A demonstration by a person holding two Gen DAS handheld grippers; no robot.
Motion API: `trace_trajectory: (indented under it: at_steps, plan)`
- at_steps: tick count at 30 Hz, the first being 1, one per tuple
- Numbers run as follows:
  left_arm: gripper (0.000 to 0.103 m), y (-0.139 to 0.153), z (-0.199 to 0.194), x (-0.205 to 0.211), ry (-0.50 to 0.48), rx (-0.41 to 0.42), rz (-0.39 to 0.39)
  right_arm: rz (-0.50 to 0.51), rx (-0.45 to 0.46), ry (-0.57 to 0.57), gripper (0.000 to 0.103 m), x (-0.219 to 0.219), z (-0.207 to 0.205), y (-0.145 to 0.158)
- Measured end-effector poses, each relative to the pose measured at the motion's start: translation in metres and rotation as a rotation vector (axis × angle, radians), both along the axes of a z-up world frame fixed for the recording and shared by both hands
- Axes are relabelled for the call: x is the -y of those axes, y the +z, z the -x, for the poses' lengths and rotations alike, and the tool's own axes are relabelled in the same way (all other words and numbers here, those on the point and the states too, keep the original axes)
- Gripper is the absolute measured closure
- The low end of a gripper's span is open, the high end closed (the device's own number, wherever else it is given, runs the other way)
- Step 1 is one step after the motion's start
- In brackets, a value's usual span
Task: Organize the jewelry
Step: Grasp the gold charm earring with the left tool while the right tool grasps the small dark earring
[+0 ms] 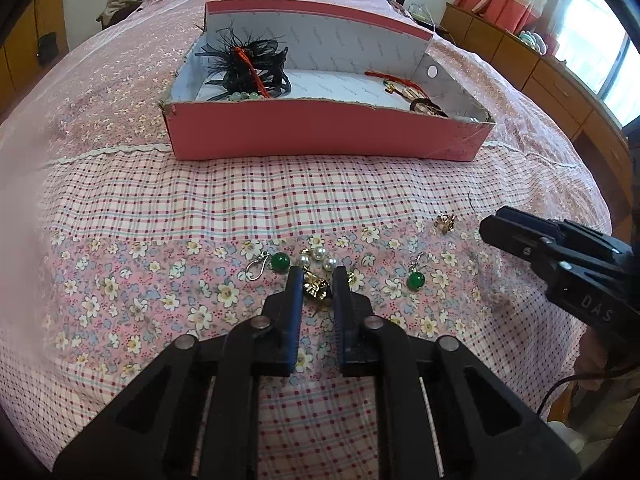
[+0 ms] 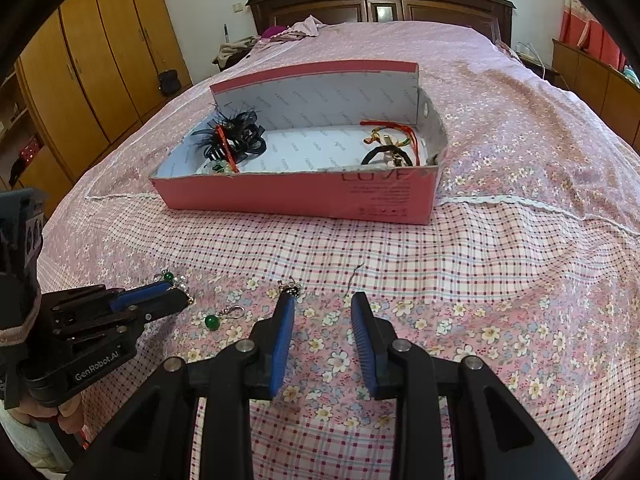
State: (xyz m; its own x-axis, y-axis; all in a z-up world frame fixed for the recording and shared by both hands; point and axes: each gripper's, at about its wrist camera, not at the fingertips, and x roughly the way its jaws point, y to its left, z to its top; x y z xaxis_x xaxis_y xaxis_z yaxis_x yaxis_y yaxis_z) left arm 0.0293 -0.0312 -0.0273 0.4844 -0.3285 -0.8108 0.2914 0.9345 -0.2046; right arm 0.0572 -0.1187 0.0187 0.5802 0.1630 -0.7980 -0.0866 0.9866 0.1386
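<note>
On the flowered bedspread, my left gripper is shut on a gold ornament with white pearls just past the fingertips. A green bead earring lies to its left and another to its right. In the right wrist view the left gripper comes in from the left, near a green bead earring. My right gripper stands open over the spread, holding nothing. A small gold ornament lies at its left fingertip. The right gripper also enters the left wrist view beside that small ornament.
A pink cardboard box sits farther up the bed and holds a black feather hairpiece and hair ties with red cord. Clothes lie by the headboard. Wardrobes stand left, low cabinets right.
</note>
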Motion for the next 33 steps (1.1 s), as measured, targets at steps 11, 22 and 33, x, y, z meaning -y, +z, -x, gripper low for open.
trace_trajectory:
  at_steps: [11, 22, 33]
  plan:
    - [0.097, 0.018, 0.005, -0.006, 0.007, 0.027, 0.032, -0.008, -0.013, 0.024, 0.071, -0.010, -0.010, -0.010]
    - [0.097, 0.029, 0.007, -0.014, 0.024, 0.048, 0.057, 0.009, -0.027, 0.053, 0.071, -0.021, -0.019, -0.022]
    - [0.097, 0.033, 0.007, -0.016, 0.033, 0.054, 0.058, 0.033, 0.000, 0.080, 0.087, -0.027, -0.019, -0.025]
